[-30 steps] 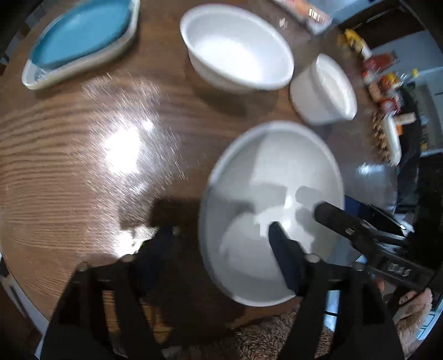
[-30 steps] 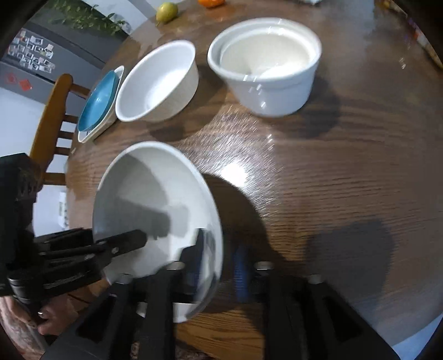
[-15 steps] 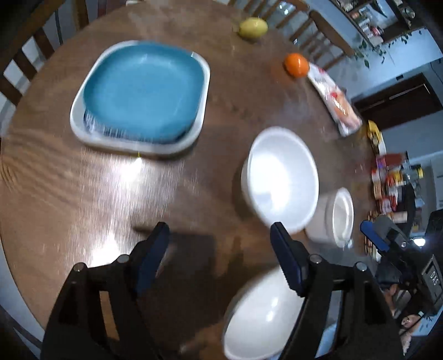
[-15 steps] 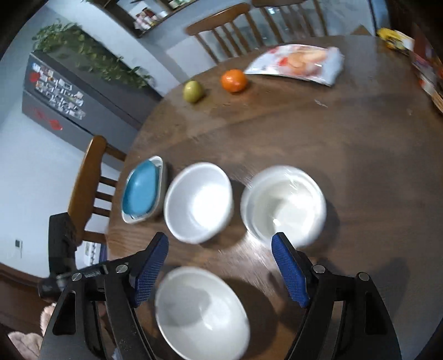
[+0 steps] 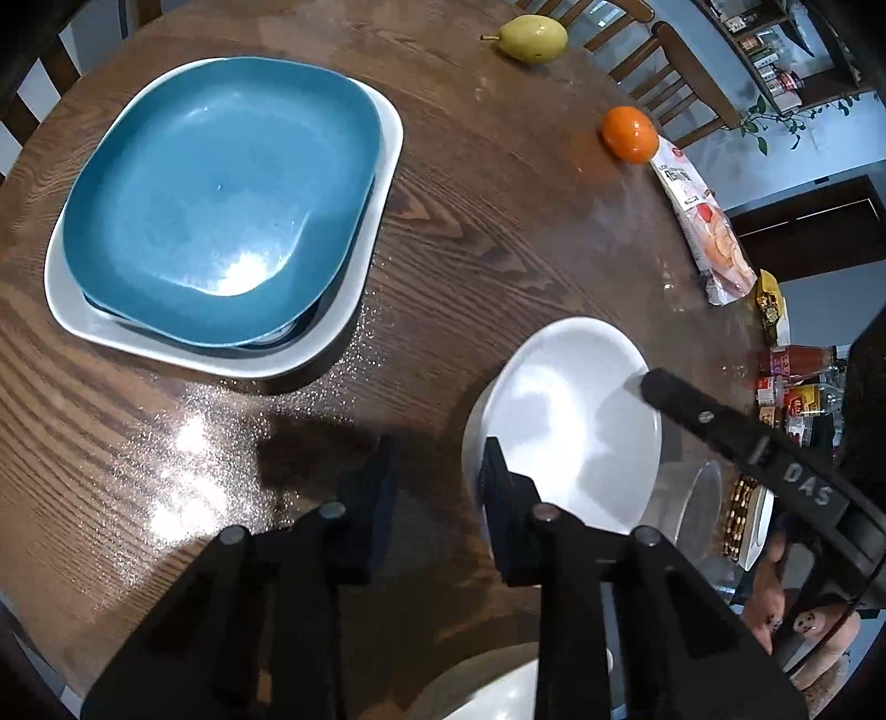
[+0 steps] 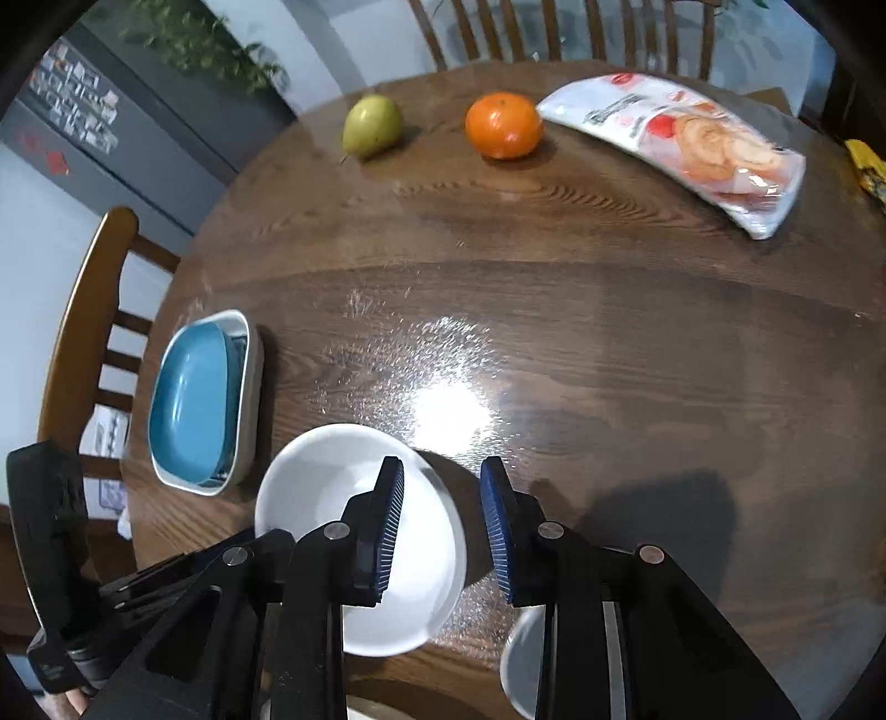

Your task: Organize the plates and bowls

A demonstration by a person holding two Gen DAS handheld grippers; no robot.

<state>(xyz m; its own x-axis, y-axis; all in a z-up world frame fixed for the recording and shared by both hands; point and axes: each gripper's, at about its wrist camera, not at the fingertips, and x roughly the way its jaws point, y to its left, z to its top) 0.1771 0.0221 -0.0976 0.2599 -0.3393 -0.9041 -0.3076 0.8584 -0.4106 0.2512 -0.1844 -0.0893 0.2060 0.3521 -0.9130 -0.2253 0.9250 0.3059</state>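
Left wrist view: my left gripper (image 5: pixel 437 487) points down at the round brown wooden table (image 5: pixel 470 232), its jaws closing. The wall of the round white ceramic bowl (image 5: pixel 576 421) lies just at the right finger, at about five o'clock from table centre; I cannot tell whether the pads press on it yet. At ten o'clock sits the square blue plate (image 5: pixel 216 199), stacked on a larger square white plate (image 5: pixel 354 310). A yellow-green pear (image 5: pixel 531 36) lies at twelve o'clock, a round orange fruit (image 5: pixel 631 133) at one, and a white snack packet (image 5: pixel 703 227) at two. The rim of another white bowl (image 5: pixel 498 687) shows at six o'clock.

Right wrist view: my right gripper (image 6: pixel 443 531) straddles the same bowl's (image 6: pixel 332 498) right rim, one finger over its inside, the other outside. Its jaws are closing too, with a gap visible, so nothing is gripped. A blurred pale bowl edge (image 6: pixel 520 659) shows at five o'clock. The plate stack (image 6: pixel 194 399) stands at nine o'clock, near a wooden chair (image 6: pixel 83 332).
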